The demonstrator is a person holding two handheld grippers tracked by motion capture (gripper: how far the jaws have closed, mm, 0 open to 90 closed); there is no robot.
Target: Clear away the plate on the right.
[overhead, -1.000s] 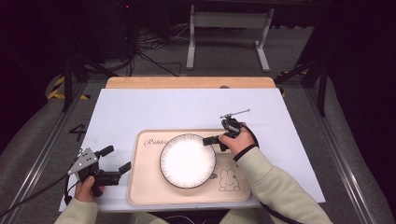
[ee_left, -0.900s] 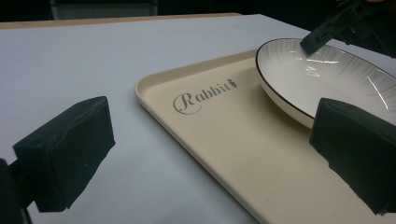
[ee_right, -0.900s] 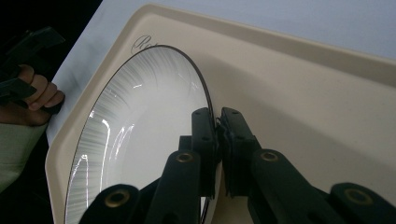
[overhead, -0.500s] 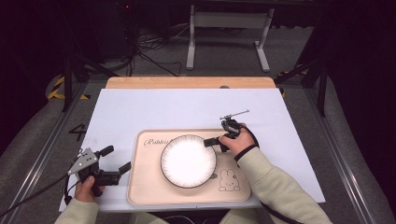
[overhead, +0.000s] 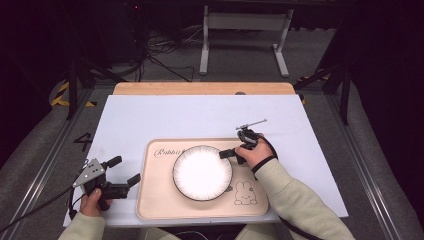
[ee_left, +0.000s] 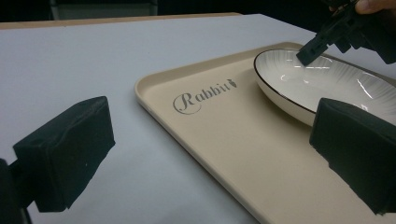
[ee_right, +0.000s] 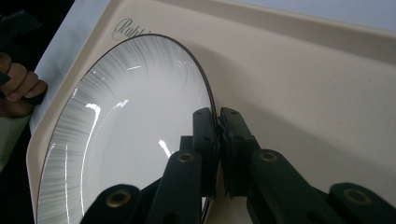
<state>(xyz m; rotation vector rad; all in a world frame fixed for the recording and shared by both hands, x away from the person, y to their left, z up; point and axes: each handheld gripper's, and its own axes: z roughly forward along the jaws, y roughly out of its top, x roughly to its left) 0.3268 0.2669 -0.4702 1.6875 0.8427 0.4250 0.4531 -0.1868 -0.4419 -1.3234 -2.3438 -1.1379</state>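
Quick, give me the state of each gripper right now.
Left gripper: open, holding nothing, beside the tray.
Right gripper: shut on the rim of the plate, which sits on the tray.

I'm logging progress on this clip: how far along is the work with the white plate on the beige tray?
Done: the right gripper is shut on the rim of the round white ribbed plate, which sits on the beige plastic tray. In hand: that grip. Left: probably moving the plate; whether it has lifted is unclear. The left gripper waits open beside the tray.
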